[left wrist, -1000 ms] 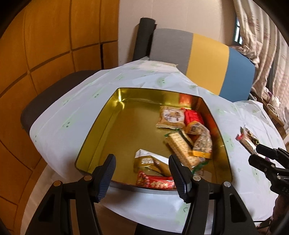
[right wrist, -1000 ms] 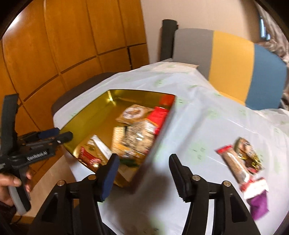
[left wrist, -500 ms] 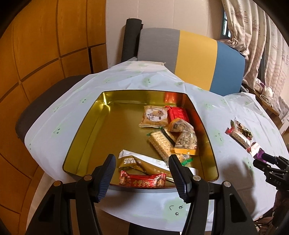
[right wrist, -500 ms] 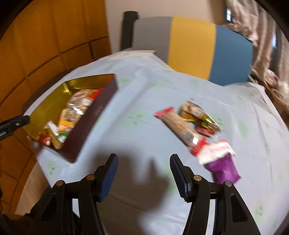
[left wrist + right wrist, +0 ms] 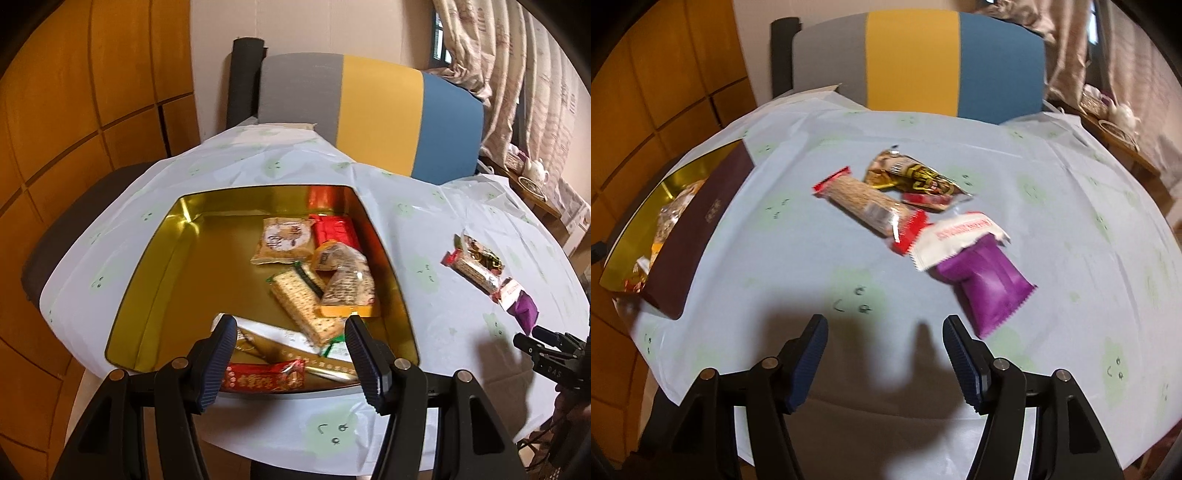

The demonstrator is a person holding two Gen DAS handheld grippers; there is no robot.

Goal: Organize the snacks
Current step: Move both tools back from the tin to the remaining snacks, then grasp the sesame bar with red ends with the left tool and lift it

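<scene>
While the left hand-held gripper (image 5: pixel 288 354) hangs spread over the tin (image 5: pixel 155 280), the right (image 5: pixel 884 354), widening, tilts empty above the tablecloth (image 5: pixel 798 251).

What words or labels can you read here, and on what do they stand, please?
"DAS", faintly: right gripper, whose empty jaws have just been opening.
White wrapper: red print, blurred.
Tin side: mark, unreadable.
Round cookie pack: characters, too blurred.
</scene>
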